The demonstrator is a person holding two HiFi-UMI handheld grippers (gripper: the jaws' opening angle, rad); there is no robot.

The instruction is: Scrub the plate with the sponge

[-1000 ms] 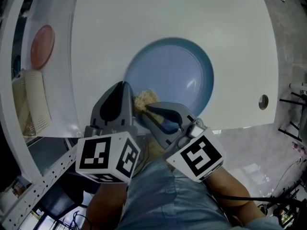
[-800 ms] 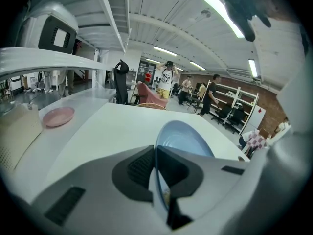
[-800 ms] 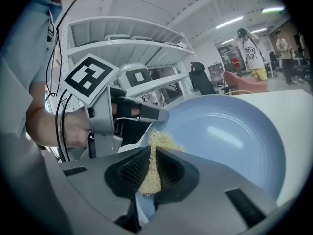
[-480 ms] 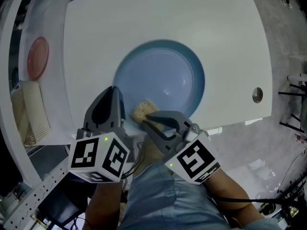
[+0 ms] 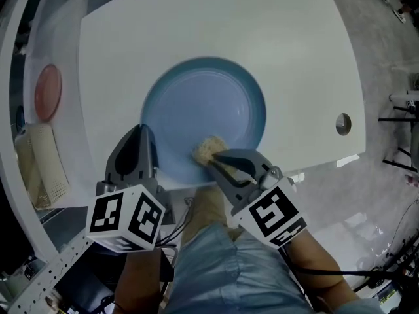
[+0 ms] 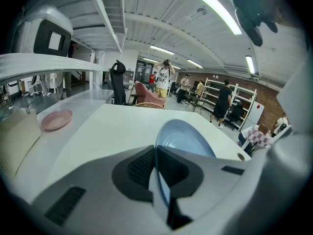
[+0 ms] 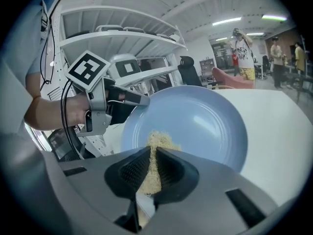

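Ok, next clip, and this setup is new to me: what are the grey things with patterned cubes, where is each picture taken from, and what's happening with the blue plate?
No robot here: a person holds a two-jaw gripper in each hand; the marker cubes are part of them. One picture comes from a camera on the person's head, looking down; the other two from cameras riding on each gripper, looking along its jaws. On the white table is a blue plate; a small pink plate and a cream mesh object sit off to the left. The left gripper is clamped on the plate's near rim. The right gripper pinches a beige fibrous sponge against the plate's face.
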